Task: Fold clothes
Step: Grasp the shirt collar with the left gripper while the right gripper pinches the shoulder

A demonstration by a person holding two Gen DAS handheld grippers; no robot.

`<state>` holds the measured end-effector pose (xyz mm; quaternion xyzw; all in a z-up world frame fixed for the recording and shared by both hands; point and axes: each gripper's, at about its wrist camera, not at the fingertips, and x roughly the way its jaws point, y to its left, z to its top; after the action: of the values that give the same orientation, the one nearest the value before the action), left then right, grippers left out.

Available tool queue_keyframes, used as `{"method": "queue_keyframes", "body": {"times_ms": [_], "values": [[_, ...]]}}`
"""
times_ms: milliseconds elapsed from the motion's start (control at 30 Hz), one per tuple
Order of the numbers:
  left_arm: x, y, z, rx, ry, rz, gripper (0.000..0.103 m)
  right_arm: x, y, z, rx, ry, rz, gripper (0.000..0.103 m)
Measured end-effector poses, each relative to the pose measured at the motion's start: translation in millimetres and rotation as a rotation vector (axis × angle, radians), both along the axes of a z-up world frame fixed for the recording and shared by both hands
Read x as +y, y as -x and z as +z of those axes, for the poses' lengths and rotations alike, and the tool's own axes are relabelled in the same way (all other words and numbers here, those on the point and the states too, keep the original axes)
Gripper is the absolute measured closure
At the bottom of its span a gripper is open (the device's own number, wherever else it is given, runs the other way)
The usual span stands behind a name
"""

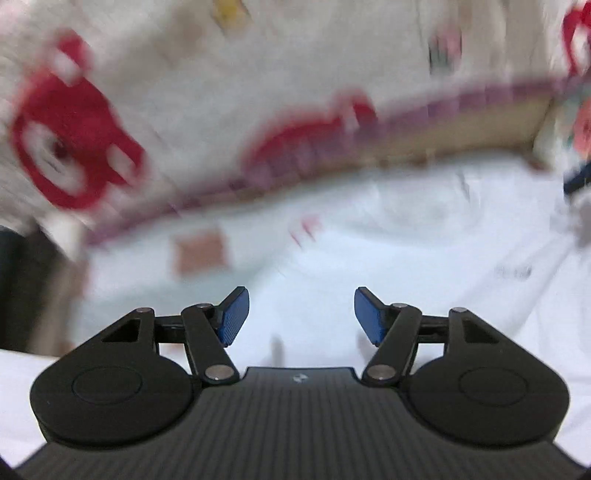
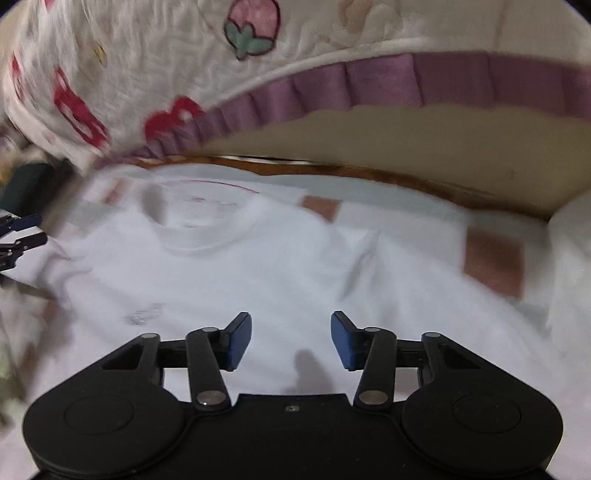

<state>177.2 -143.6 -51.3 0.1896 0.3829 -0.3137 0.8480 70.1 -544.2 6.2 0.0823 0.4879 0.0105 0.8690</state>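
I see a white shirt [image 2: 280, 266] on a white sheet [image 2: 495, 258] with reddish-brown squares, a cream quilt [image 2: 155, 66] with red prints, a pink strawberry, purple frill, and blue pads [image 2: 240, 341] on black grippers.

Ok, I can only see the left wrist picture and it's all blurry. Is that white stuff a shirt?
Observer: Yes. The right wrist view shows a white T-shirt lying flat, with its round neck opening toward the quilt.
Operator: Is the other gripper holding it?
Observer: No. The right gripper is open over the shirt, with its fingers apart and nothing between them.
Operator: Is there any fruit on that blanket?
Observer: One strawberry is printed on it, above the purple ruffle.
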Motion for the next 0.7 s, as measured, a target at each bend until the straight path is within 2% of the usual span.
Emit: {"method": "queue_keyframes", "body": {"times_ms": [67,133,200,300,333,400,467,500,600,700], "values": [[-16,-6,-8,-0.003,0.081,-0.046,0.043,2,-13,-4,-0.002,0.078,0.016,0.051],[-24,-17,-12,0.008,0.187,-0.073,0.04,0,-24,-5,-0.04,0.09,0.024,0.051],[-25,-43,-17,0.071,0.233,-0.019,0.039,3,-32,-8,-0.078,0.127,0.066,0.051],[-30,-66,-20,0.095,0.203,-0.065,0.037,16,-40,-17,-0.132,0.248,0.202,0.051],[-33,-72,-22,0.104,0.171,-0.113,0.033,19,-42,-19,-0.141,0.283,0.263,0.051],[-45,-80,-30,0.093,0.051,-0.21,0.033,18,-46,-28,-0.146,0.298,0.327,0.051],[-55,-77,-39,-0.044,-0.117,-0.233,0.033,9,-54,-38,-0.134,0.27,0.313,0.051],[-56,-75,-41,-0.1,-0.152,-0.242,0.033,3,-57,-41,-0.129,0.25,0.295,0.051],[-49,-83,-41,0.004,-0.053,-0.22,0.033,-9,-63,-49,-0.121,0.194,0.268,0.051],[-52,-86,-44,0.068,-0.025,-0.241,0.029,-12,-66,-54,-0.112,0.153,0.284,0.051]]}}
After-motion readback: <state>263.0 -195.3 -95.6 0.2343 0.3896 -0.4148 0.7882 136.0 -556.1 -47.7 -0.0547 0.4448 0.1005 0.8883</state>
